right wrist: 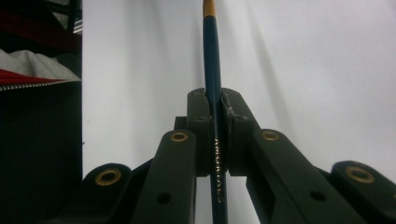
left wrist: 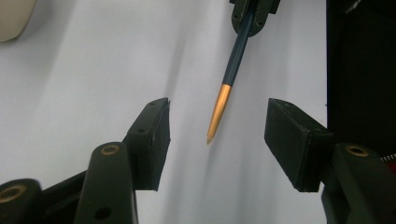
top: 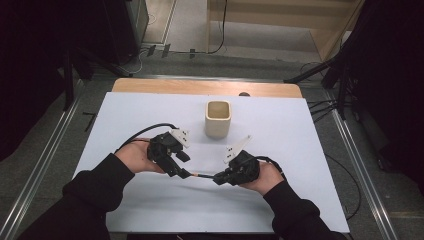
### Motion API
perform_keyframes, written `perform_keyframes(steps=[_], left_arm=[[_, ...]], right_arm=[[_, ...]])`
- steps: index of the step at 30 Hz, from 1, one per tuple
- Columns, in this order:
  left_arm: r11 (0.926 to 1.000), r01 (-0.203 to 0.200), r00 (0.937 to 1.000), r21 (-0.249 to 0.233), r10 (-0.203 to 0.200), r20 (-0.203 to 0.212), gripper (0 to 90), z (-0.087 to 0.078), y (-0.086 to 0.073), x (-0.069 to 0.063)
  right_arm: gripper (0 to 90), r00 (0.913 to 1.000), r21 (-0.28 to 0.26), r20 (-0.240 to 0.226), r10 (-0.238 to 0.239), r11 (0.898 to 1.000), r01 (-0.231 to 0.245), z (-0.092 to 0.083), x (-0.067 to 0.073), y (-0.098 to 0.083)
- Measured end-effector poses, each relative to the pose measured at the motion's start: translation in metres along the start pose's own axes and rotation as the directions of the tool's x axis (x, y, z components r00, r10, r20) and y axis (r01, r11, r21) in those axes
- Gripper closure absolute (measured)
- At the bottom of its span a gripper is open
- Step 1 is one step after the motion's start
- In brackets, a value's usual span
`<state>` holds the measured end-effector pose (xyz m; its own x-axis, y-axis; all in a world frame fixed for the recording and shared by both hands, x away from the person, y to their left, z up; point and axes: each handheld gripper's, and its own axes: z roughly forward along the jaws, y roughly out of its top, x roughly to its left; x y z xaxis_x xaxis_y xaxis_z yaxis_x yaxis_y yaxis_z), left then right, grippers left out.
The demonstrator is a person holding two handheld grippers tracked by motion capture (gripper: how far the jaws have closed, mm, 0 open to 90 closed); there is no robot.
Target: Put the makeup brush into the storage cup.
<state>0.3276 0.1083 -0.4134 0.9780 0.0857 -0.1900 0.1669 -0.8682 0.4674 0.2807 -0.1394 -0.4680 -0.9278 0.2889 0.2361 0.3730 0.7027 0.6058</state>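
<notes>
pen: slim round barrel, dark blue and glossy, with a gold-coloured metal end tapering to a fine tip (left wrist: 227, 74). Small gold lettering runs along the barrel, too blurry for me to read. It's held off the table, near the front edge, spanning the gap between my two grippers.

right gripper: (right wrist: 215, 105) matte black, blocky pads a bit scuffed at the edges, brass rivets on the arms. Its jaws are clamped tight on the blue barrel, pen sticking out both ways.

left gripper: (left wrist: 217, 140) same black build, flat rubbery-looking pads. Jaws spread apart, the gold tip sits between them and touches neither pad as far as I can see.

cup: (top: 218, 119) cream, squarish with rounded corners, smooth like ceramic or plastic. Stands upright, open top, just beyond the grippers, mid table.

table: (top: 150, 107) covered in a plain white, matte sheet; a strip of light wood shows along the far edge.

room: dim, grey floor, metal rails down both sides of the table, black cables trailing on the floor, a pale wooden cabinet at the back.
</notes>
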Motion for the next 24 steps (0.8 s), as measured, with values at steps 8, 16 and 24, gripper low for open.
perform_keyframes(steps=[8, 16, 24], left_arm=[[0.9931, 0.091, 0.9958, -0.074, -0.092, -0.007, 38.3, -0.005, -0.012, 0.001], [0.9722, 0.169, 0.9847, -0.162, -0.174, -0.016, 38.3, -0.006, -0.029, 0.002], [0.9488, 0.212, 0.9713, -0.235, -0.231, -0.057, 38.5, -0.007, -0.040, -0.001]], right_arm=[[84.4, 0.9965, -0.018, 0.049, 0.068, 0.998, -0.068, -0.004, 0.002, -0.004], [84.4, 0.9835, -0.051, 0.120, 0.136, 0.990, -0.130, -0.008, 0.011, -0.009], [84.4, 0.9643, -0.069, 0.164, 0.208, 0.978, -0.199, -0.008, 0.014, -0.012]])
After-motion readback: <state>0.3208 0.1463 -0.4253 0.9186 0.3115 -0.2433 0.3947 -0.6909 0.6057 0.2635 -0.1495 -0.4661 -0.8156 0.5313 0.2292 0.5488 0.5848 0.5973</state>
